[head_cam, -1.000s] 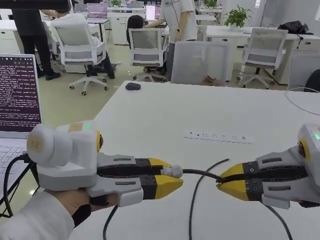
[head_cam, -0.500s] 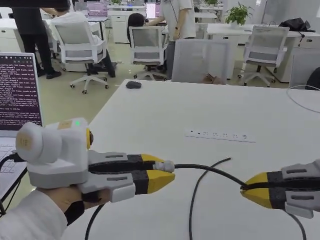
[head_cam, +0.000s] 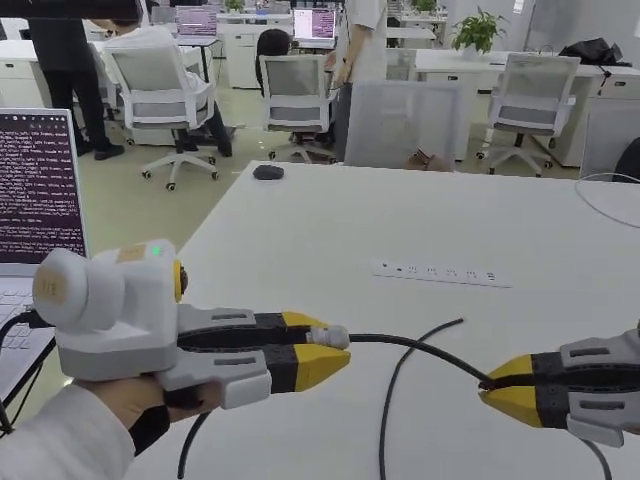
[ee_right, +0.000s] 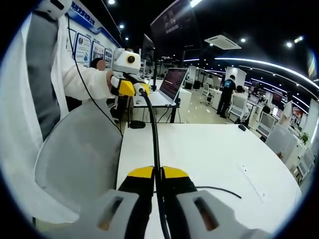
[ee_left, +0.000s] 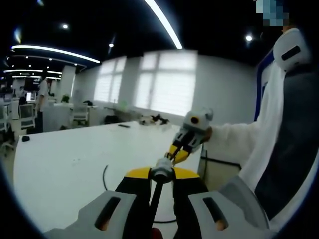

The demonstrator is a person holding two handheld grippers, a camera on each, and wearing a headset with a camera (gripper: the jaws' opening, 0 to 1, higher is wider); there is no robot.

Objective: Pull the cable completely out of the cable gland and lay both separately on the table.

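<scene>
My left gripper (head_cam: 343, 345) is held low on the left above the white table (head_cam: 330, 230), shut on the small grey cable gland (head_cam: 331, 335), which sits between its yellow tips (ee_left: 162, 171). A black cable (head_cam: 420, 348) leaves the gland and runs right to my right gripper (head_cam: 482, 385), which is shut on it. In the right gripper view the cable (ee_right: 154, 134) rises from the closed jaws toward the left gripper (ee_right: 128, 79). Another stretch of the cable (head_cam: 395, 385) curves over the table, its free end near the power strip.
A white power strip (head_cam: 436, 272) lies beyond the cable. A dark mouse (head_cam: 267, 172) sits near the far table edge. An open laptop (head_cam: 35, 185) stands left of the table. Office chairs (head_cam: 295, 95) and people are behind. A thin white wire (head_cam: 600, 205) loops far right.
My right gripper has pulled to the right, away from the left one, and a longer stretch of cable now spans between the gland and its jaws. Little has moved in the last half second.
</scene>
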